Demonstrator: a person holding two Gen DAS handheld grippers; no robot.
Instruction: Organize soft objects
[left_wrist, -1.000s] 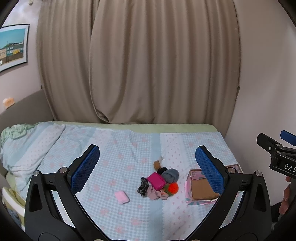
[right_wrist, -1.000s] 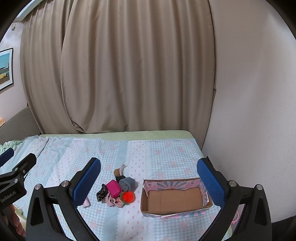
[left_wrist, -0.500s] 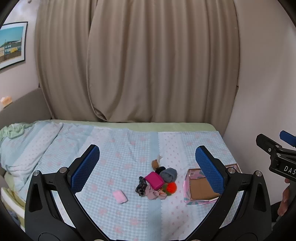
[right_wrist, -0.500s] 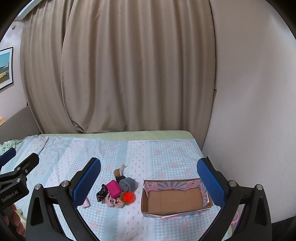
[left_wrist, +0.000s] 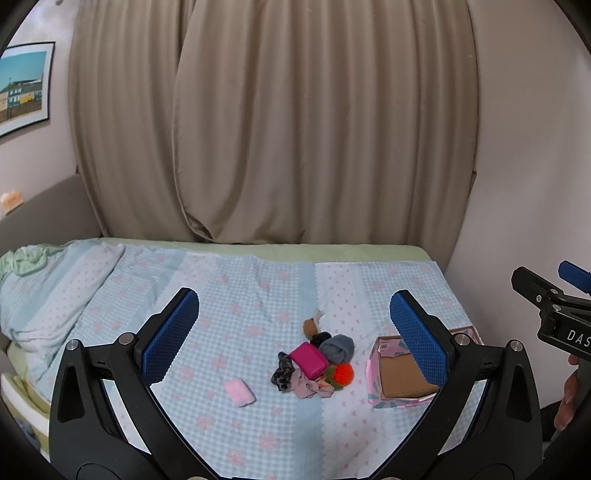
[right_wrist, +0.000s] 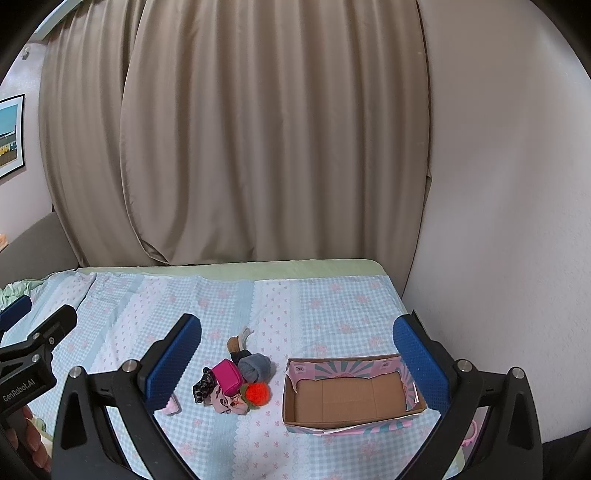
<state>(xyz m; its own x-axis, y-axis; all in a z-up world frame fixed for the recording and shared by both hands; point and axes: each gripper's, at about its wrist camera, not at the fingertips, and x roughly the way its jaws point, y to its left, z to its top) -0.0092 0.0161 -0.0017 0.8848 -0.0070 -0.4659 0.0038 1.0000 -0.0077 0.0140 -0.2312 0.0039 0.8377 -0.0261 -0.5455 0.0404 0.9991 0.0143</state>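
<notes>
Comparing with a second ago, the left hand-held gripper (left_wrist: 294, 334) has drifted slightly, so the pile slid a little leftward in its view, while the right hand-held gripper (right_wrist: 297, 356) has barely moved. Both stand wide apart and hold nothing; neither has come down toward the bed (right_wrist: 332, 306).

Nothing on the bed has been touched. The pile of soft objects (right_wrist: 236, 384) lies where it did: a magenta pouch (right_wrist: 228, 376) at the centre, a grey wool ball (right_wrist: 254, 367) at its 2 o'clock, an orange pompom (right_wrist: 257, 392) at its 5 o'clock, a dark scrunchie (right_wrist: 202, 386) at its 9 o'clock. A pale pink piece (left_wrist: 240, 392) lies apart, at 8 o'clock from the pile. The cardboard box (right_wrist: 291, 398) sits at the pile's 3 o'clock, open and with nothing in it.

So the sorting looks not yet begun: the small shift reads as aiming. By my judgement the first pick is still to come.
</notes>
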